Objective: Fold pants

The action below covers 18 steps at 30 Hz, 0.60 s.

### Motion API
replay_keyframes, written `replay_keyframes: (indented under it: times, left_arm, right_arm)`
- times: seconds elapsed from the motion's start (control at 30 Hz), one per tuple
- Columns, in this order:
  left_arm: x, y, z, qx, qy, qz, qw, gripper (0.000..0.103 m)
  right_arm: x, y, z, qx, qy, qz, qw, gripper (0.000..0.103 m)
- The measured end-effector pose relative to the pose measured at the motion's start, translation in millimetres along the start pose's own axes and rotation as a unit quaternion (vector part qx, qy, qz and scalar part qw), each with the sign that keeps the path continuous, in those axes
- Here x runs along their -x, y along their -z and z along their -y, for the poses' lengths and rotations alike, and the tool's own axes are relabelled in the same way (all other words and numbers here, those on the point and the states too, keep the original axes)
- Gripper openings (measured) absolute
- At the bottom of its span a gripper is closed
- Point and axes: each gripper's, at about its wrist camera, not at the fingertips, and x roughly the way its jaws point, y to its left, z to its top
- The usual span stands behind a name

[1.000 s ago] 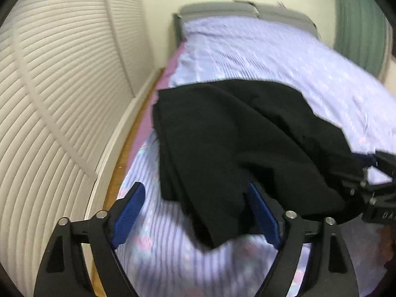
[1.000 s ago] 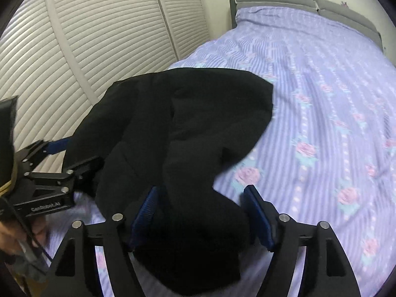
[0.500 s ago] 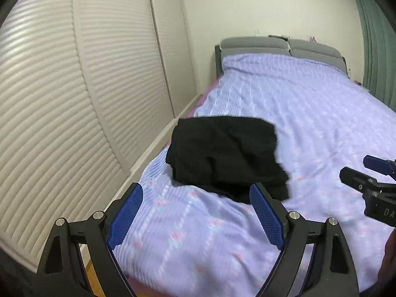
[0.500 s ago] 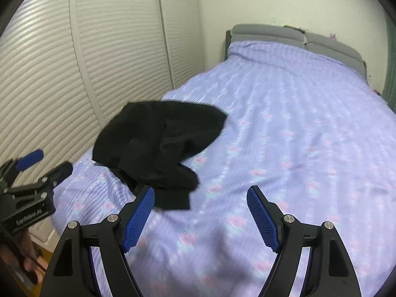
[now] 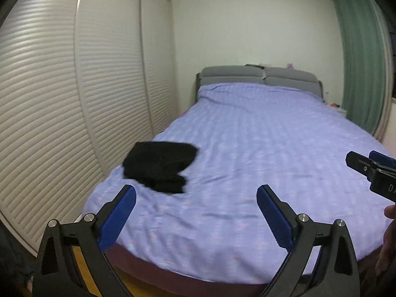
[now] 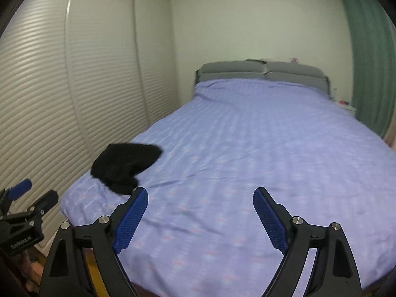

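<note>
The black pants (image 5: 159,167) lie folded in a compact bundle near the front left corner of the bed (image 5: 247,148); they also show in the right wrist view (image 6: 125,167). My left gripper (image 5: 195,198) is open and empty, held back from the bed's foot, the pants beyond its left finger. My right gripper (image 6: 200,198) is open and empty, also back from the foot of the bed. The right gripper also shows at the right edge of the left wrist view (image 5: 371,170), and the left gripper at the left edge of the right wrist view (image 6: 24,203).
White louvred wardrobe doors (image 5: 61,123) run along the left of the bed. A grey headboard (image 5: 259,78) stands at the far wall. A green curtain (image 5: 361,61) hangs at the right. Wooden floor (image 5: 81,259) shows below the bed's foot.
Both grippers have pulled back and up from the pants, away from the bed's foot. The pants lie where they were left, now small in both views.
</note>
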Motion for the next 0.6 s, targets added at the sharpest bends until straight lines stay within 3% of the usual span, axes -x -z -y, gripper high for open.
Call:
replay_keyframes:
  times: [0.3,0.6]
  left_arm:
    - [65.2,-6.8,132.4,-0.026,0.065,0.022,0.9973,0.103]
    - [113.5,9.5,179.6,-0.027,0.092,0.02,0.9952,0.103]
  right_arm:
    - [103.3,6.7,96.4,0.0,0.09,0.03,0.996,0.094]
    - [178.1,32.0,157.5,-0.026,0.143,0.034,0.989,0.095]
